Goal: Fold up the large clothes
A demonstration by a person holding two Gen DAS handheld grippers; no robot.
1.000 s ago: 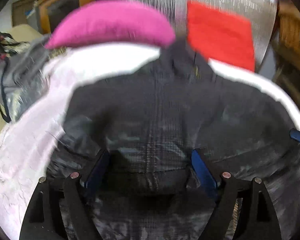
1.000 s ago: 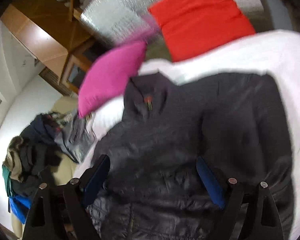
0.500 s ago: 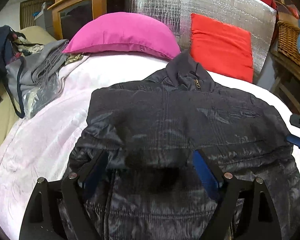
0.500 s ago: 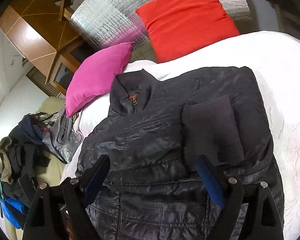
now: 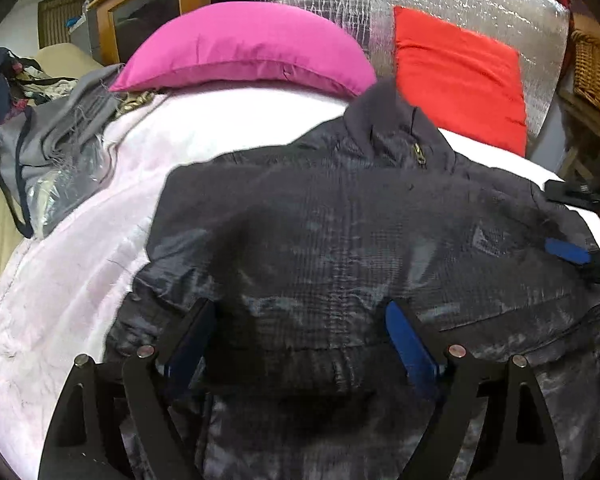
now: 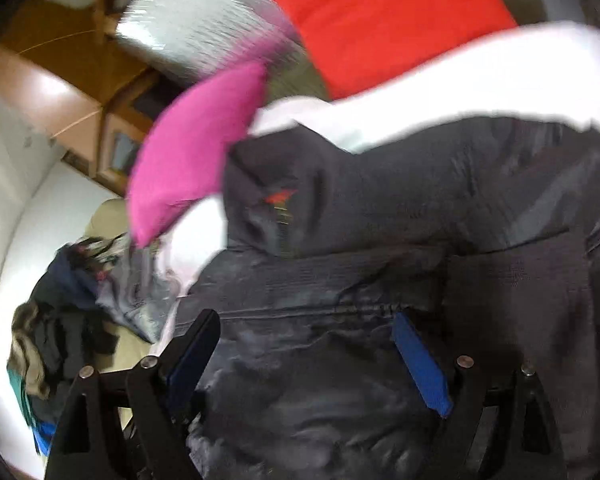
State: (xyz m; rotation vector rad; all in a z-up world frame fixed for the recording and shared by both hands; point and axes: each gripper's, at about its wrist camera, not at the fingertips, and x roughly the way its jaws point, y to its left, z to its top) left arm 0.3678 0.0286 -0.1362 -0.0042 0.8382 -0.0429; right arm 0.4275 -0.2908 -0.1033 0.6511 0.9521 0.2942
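On white bed: dark jacket, both grippers' fingers apart.

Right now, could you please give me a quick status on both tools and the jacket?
Both tools open: left, right, neither gripping. Jacket flat on the bed, sleeves folded in. Pink pillow by the collar, not in the way.

Motion blur smears the right-wrist view; the jacket hem runs off both frames' lower edges.
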